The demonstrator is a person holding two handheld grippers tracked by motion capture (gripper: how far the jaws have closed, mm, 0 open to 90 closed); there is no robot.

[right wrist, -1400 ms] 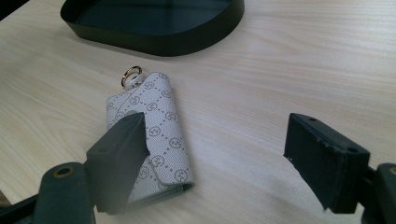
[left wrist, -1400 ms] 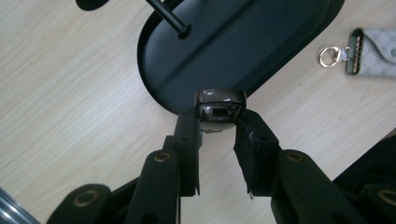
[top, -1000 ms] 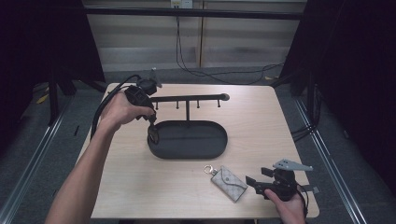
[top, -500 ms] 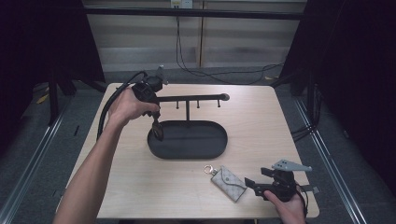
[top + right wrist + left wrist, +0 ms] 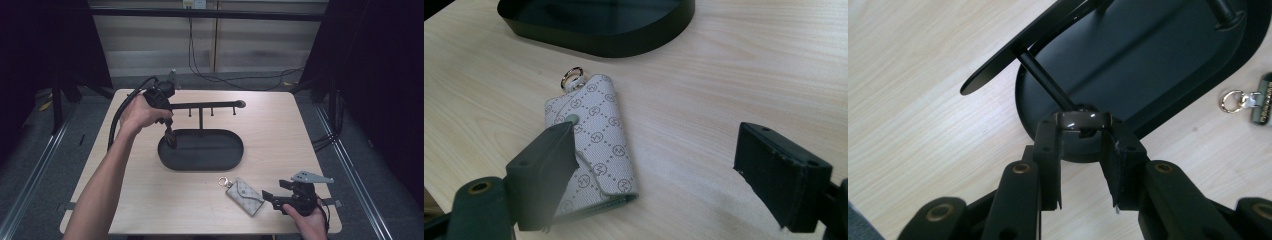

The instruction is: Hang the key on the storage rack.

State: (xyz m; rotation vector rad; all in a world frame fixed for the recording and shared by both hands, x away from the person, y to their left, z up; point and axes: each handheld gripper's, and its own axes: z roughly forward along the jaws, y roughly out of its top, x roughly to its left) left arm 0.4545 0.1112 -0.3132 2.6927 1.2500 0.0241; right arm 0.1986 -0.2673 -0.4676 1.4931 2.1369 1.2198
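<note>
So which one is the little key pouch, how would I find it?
Look at the pale wooden table, then the black oval tray in its middle. Just in front of it lies the key pouch: small, cream, patterned with circles, with a metal ring at one end.

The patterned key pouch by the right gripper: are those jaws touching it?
Cannot tell. In the right gripper view the open right gripper has one jaw overlapping the key pouch.

Left tool (image 5: 170,136) clamped, right tool (image 5: 274,198) agape
</note>
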